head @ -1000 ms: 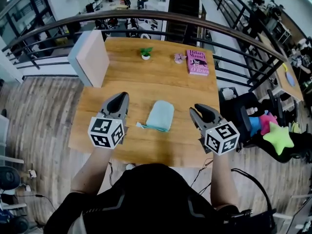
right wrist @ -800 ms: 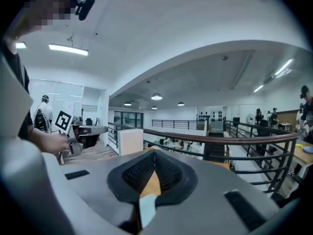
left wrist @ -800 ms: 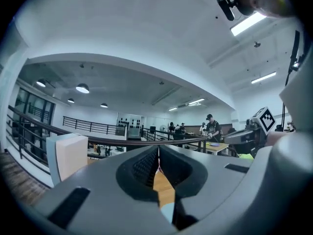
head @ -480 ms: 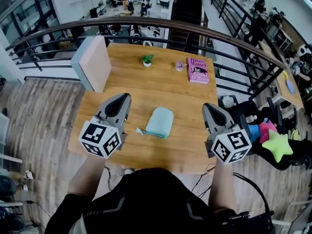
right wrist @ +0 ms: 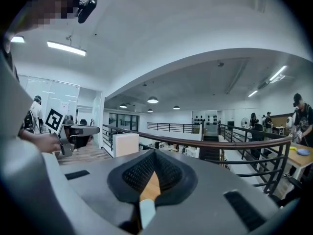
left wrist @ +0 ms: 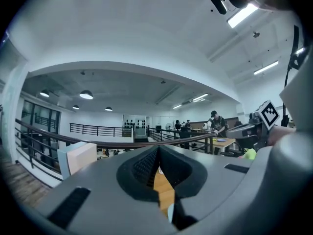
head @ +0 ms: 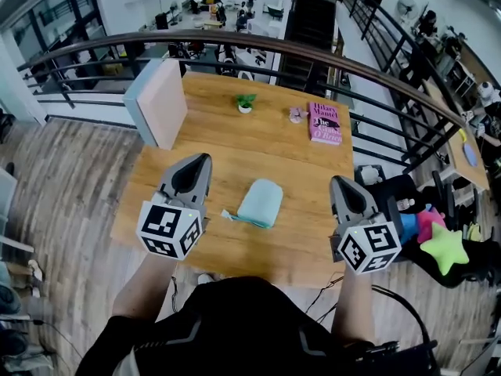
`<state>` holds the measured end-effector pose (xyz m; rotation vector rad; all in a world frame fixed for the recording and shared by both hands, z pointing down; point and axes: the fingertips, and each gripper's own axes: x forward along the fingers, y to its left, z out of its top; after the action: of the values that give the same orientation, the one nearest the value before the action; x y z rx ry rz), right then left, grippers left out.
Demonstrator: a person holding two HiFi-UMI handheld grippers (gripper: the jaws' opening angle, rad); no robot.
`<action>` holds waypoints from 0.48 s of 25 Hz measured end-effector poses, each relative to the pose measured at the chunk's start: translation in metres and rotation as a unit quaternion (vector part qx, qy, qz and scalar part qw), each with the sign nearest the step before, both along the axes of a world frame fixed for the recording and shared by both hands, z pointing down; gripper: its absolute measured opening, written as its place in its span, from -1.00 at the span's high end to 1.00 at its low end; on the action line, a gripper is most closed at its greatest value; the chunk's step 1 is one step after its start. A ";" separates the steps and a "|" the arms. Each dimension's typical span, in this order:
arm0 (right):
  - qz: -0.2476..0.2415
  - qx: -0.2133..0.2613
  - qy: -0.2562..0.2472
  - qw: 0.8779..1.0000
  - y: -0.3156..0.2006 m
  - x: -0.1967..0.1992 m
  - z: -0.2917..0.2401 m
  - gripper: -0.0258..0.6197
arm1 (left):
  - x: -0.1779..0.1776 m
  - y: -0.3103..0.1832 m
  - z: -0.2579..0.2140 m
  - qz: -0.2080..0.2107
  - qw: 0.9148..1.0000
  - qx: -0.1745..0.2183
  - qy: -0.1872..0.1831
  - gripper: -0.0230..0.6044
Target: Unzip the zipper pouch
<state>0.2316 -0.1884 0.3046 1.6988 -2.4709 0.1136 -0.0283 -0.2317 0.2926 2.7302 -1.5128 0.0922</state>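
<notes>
On the wooden tabletop [head: 235, 143], between the left tool [head: 205, 157] and the right tool [head: 338, 181], lay one pale green pouch [head: 261, 203], with its zipper tab [head: 225, 214] sticking out at the end nearer the left tool. Both tools were held above the tabletop, apart from the pouch, each with its jaws closed together on nothing. The pouch looked soft, light and limp, so I judge that one tool should pin the fabric beside the zipper while the other takes the small tab. Farther back were one book [head: 325, 123], one plant [head: 245, 102] and one board [head: 160, 112].
</notes>
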 end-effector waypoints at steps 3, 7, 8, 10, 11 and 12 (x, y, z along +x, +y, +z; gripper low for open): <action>-0.009 0.000 0.011 1.000 0.000 -0.003 0.001 0.90 | -0.001 -0.002 0.001 -0.011 1.000 0.004 -0.011 0.83; -0.012 -0.002 0.019 1.000 -0.001 -0.007 0.006 0.90 | 0.000 -0.008 0.005 -0.020 0.999 0.003 -0.029 0.83; -0.010 -0.002 0.019 1.000 -0.002 -0.006 0.005 0.90 | 0.002 -0.008 0.005 -0.017 1.000 0.000 -0.026 0.83; -0.008 0.000 0.021 1.000 -0.004 -0.005 0.003 0.90 | 0.006 -0.008 0.007 -0.013 1.000 -0.003 -0.018 0.83; -0.008 0.001 0.023 1.000 -0.005 -0.006 0.003 0.90 | 0.007 -0.008 0.008 -0.013 1.000 -0.005 -0.015 0.83; -0.008 0.001 0.026 1.000 -0.005 -0.006 0.003 0.90 | 0.008 -0.007 0.010 -0.013 1.000 -0.008 -0.014 0.83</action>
<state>0.2257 -0.1932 0.3072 1.6615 -2.4466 0.0640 -0.0203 -0.2391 0.3028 2.7063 -1.5466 0.1414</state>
